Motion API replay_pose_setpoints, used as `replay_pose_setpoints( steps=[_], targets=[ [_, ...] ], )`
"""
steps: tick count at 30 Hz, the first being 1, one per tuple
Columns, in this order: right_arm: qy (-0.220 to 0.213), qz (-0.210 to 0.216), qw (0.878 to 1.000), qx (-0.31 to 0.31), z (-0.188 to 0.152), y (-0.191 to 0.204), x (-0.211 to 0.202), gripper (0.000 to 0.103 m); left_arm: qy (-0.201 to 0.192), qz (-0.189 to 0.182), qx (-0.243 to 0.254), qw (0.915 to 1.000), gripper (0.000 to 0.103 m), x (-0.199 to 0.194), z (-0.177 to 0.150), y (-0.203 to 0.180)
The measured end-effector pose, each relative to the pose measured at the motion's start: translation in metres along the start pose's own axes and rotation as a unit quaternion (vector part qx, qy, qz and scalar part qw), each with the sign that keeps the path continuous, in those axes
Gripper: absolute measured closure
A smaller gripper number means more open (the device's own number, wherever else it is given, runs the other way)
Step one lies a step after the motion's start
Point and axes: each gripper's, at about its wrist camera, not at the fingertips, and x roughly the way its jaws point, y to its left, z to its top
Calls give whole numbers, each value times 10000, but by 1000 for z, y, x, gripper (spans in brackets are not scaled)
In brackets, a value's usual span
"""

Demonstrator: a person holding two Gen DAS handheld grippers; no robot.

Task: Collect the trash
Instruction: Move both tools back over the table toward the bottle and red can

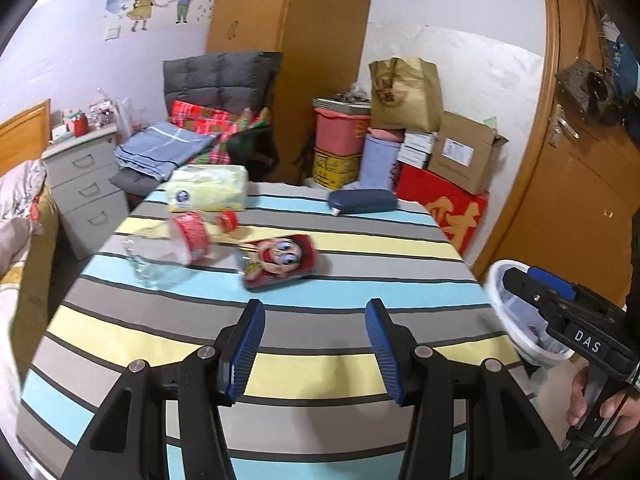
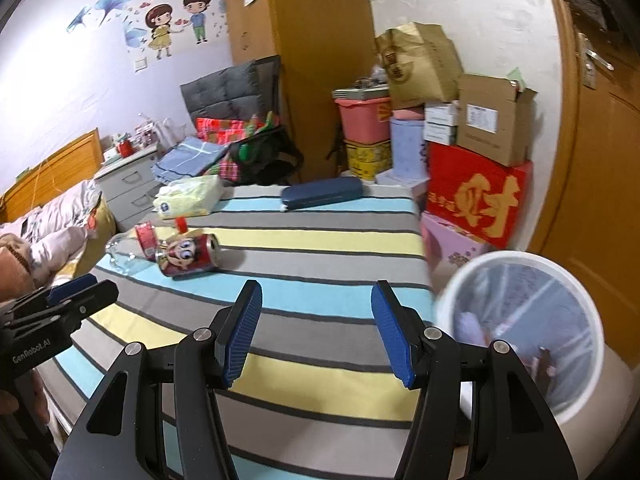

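Your left tool [image 1: 316, 344] and right tool [image 2: 316, 332] both hung spread and empty over the near edge of the striped desk [image 1: 320, 368]. Farther on lay a red can [image 1: 280, 260] beside a clear bottle [image 1: 168, 252]. The white bin [image 2: 520, 332] stood just right of the desk.

Lilac wall [image 1: 60, 52], wooden wardrobe [image 1: 288, 20], grey drawers [image 1: 86, 188]
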Motion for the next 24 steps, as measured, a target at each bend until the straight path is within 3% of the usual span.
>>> replay_pose_setpoints(
  steps=[11, 24],
  targets=[
    [548, 535, 9971, 15, 5, 46, 41, 44, -18, 357, -375, 9987, 49, 2, 9, 75],
    [1072, 926, 9895, 281, 14, 93, 94, 44, 50, 508, -146, 9986, 44, 36, 43, 133]
  ],
)
